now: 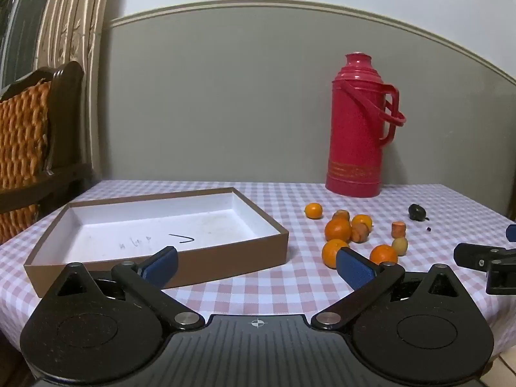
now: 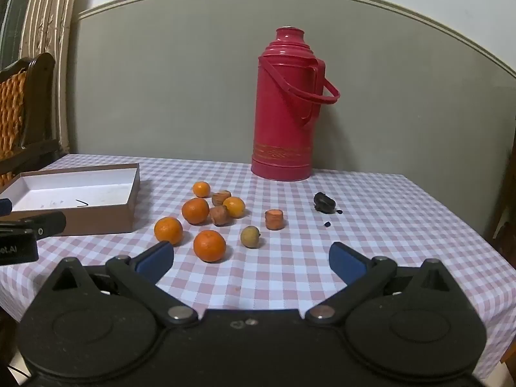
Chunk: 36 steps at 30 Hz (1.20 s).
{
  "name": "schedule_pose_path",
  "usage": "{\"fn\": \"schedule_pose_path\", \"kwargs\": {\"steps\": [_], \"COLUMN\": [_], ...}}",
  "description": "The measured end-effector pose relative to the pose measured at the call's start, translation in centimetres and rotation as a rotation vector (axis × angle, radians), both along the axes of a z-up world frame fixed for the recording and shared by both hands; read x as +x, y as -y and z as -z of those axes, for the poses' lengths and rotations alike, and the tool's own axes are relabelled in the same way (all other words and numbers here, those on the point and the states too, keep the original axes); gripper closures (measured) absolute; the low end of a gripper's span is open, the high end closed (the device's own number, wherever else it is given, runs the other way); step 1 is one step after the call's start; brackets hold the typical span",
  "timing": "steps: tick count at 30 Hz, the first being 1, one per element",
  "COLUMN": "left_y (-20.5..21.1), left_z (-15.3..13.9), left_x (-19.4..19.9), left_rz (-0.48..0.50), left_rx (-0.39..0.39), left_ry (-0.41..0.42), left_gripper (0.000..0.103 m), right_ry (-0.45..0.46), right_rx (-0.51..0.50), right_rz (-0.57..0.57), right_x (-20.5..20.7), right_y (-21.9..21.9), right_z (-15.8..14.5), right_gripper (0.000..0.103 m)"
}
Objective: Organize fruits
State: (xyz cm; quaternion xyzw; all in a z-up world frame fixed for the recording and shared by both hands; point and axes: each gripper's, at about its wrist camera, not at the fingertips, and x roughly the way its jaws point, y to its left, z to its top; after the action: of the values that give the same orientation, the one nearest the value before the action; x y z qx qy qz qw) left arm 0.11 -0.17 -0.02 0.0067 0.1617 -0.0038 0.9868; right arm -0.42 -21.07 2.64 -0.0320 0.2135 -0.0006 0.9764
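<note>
Several oranges (image 2: 209, 245) lie loose on the checked tablecloth with carrot chunks (image 2: 274, 219), a small yellow-green fruit (image 2: 250, 236) and a dark shrivelled fruit (image 2: 324, 203). The oranges (image 1: 337, 229) also show in the left wrist view, right of an empty brown box (image 1: 206, 261) with a white inside. My left gripper (image 1: 256, 266) is open and empty, low over the table's near edge in front of the box. My right gripper (image 2: 251, 259) is open and empty, just short of the nearest orange. The box (image 2: 127, 206) shows at the left of the right wrist view.
A tall red thermos (image 2: 285, 109) stands at the back of the table against the grey wall. A wooden chair with an orange woven cushion (image 1: 22, 135) stands at the left. The table edge drops off at the right (image 2: 483, 235).
</note>
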Motion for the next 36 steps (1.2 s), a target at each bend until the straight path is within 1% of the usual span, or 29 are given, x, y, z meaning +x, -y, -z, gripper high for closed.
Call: {"fn": "schedule_pose_path", "kwargs": {"steps": [7,8,36], "left_y": [0.5,0.3,-0.3], "left_z": [0.0,0.2,0.0], "left_x": [0.8,0.2,-0.4], "left_rz": [0.018,-0.007,-0.008], "left_rx": [0.009,0.003,-0.004], "left_ry": [0.013,0.007,0.026], "left_gripper": [0.000,0.000,0.000], "right_ry": [0.008,0.007,0.012], "right_rx": [-0.005,-0.003,-0.017], "right_rz": [0.002,0.002,0.004], "right_x": [-0.1,-0.1,-0.2], "right_y": [-0.1,-0.1,-0.1], "right_z": [-0.1,-0.1,-0.3], "right_gripper": [0.006,0.006,0.006]}}
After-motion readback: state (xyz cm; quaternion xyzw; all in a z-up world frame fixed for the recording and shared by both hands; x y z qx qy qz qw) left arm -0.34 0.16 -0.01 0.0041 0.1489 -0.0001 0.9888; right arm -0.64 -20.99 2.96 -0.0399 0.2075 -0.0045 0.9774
